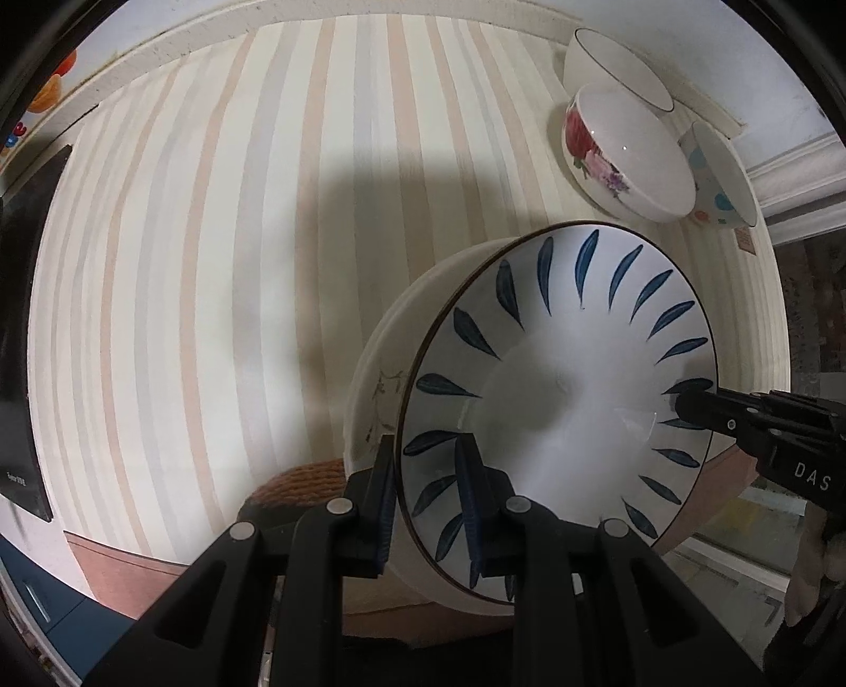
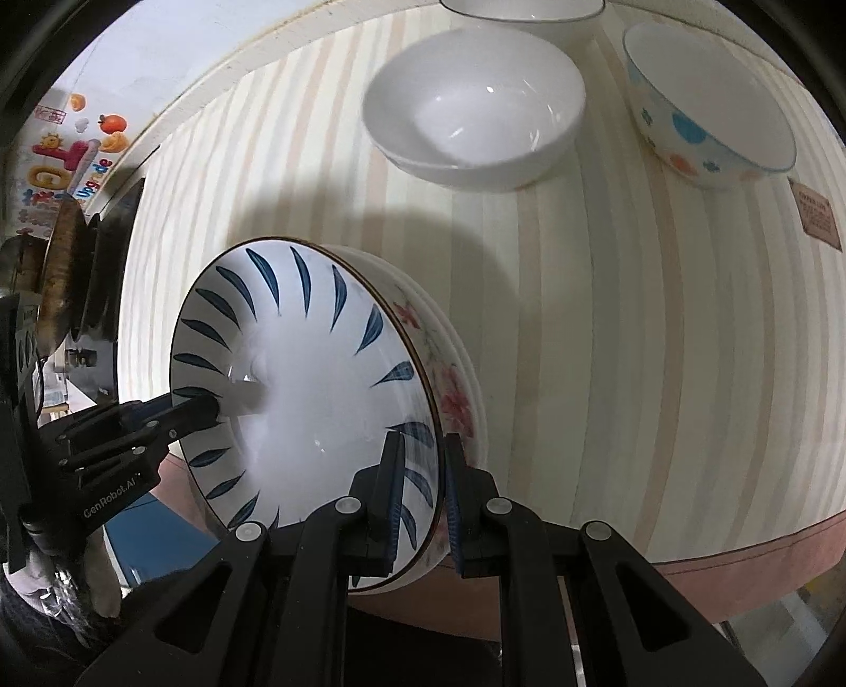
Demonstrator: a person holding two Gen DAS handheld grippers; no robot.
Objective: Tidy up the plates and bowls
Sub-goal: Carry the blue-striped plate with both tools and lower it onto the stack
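A stack of plates is held between both grippers above the near edge of the striped table. The top one is a blue-leaf plate [image 1: 560, 391], also in the right wrist view [image 2: 306, 380]. Under it lie white plates with pink flowers [image 2: 454, 391], whose white rim shows in the left wrist view [image 1: 380, 380]. My left gripper [image 1: 431, 507] is shut on the stack's near rim. My right gripper [image 2: 423, 491] is shut on the opposite rim and shows in the left wrist view [image 1: 687, 407]. The left gripper shows in the right wrist view [image 2: 201, 409].
Three bowls stand at the table's far right: a flowered white bowl [image 1: 624, 153] [image 2: 470, 116], a dotted bowl [image 1: 719, 174] [image 2: 708, 100], and a thin-rimmed white bowl [image 1: 613, 68] [image 2: 523, 10]. The striped tablecloth [image 1: 238, 264] stretches left. A dark object [image 1: 26, 343] sits at the left edge.
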